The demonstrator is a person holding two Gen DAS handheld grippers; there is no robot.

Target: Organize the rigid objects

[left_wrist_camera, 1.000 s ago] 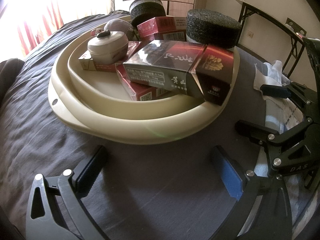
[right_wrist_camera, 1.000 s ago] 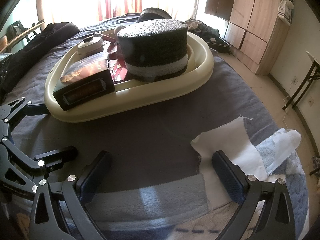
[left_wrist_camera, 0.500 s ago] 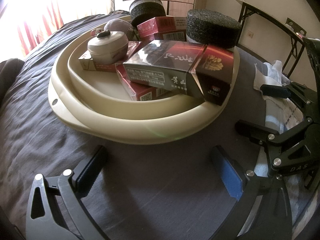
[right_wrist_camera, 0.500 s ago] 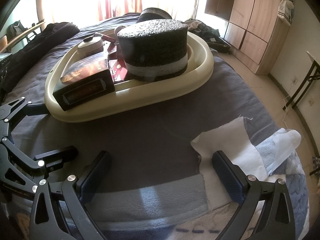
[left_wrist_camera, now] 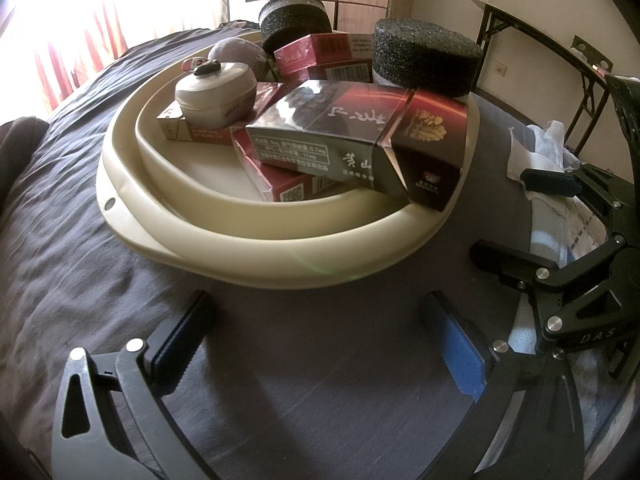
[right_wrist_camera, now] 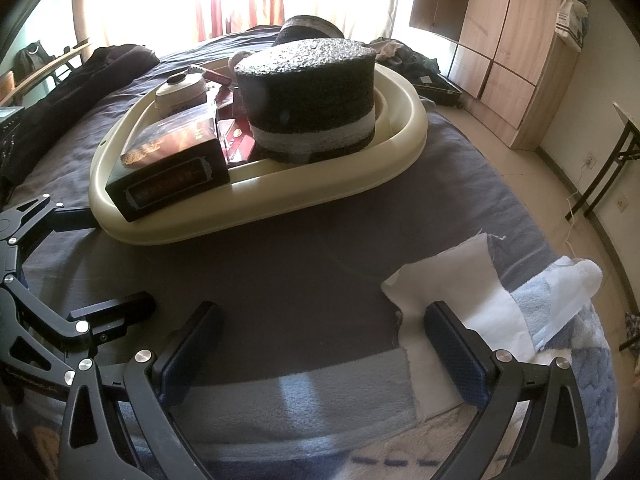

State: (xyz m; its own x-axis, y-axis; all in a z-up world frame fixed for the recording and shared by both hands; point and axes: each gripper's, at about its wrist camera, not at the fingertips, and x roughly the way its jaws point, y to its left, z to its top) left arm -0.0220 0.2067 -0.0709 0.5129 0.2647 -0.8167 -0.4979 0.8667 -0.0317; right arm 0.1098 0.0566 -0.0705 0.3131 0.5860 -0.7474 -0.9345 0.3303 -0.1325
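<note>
Two grippers — left gripper (left_wrist_camera: 316, 332), right gripper (right_wrist_camera: 320, 340) — fingers apart, basin (left_wrist_camera: 280, 236) contents overlapping, half-hidden.

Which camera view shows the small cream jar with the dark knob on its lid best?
The left wrist view: the cream jar sits unobstructed on a red box in the basin. In the right wrist view it is farther away and a dark box hides its base.

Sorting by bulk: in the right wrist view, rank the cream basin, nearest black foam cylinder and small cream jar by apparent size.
1. Cream basin
2. Black foam cylinder
3. Small cream jar, though it sits farther back, which exaggerates the difference.
</note>
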